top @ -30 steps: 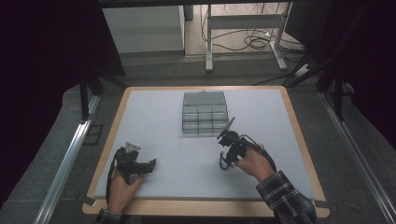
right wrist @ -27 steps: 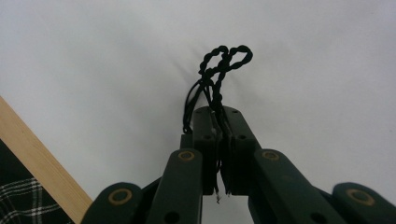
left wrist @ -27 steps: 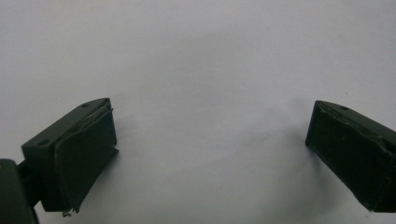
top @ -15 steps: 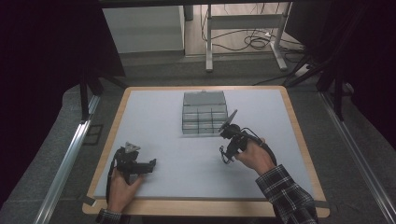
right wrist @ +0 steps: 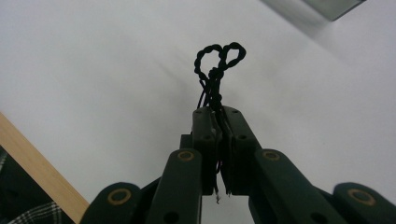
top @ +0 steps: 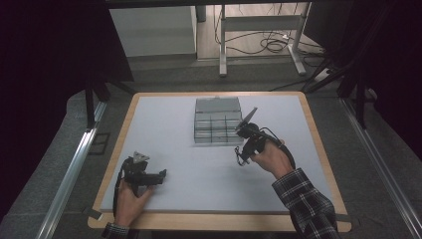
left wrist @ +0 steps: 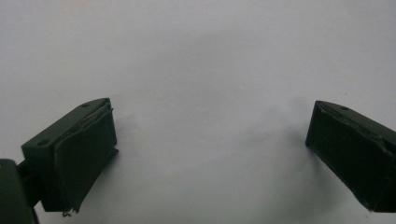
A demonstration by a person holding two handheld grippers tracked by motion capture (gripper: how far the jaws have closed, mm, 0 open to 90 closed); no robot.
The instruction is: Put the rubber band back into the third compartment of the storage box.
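- The right gripper had its jaws pressed together on a thin black twisted cord with two small loops at its free end; in the right gripper view the cord stuck straight out beyond the jaw tips, its long axis in line with the gripper's own, the loops hanging free above the pale grey table.
- In the high view that gripper hung over the table just in front of the grey metal box divided into small square compartments, off the box's near right corner. The box lay farther from the person than the gripper, and a corner of it showed at the upper right of the right gripper view.
- My reading was that the coming move turned on this relation: the cord had to travel away from the person and a little leftward to come above a compartment, and the gripper pointed down at the table rather than toward the box, so the wrist would probably need turning.
- The right hand was plainly the nearer one to the box.
- The left gripper rested low near the table's front left, well apart from the box and the cord, its jaws standing wide apart with nothing but bare table between them in the left gripper view.
- Which compartment was meant could not be told.
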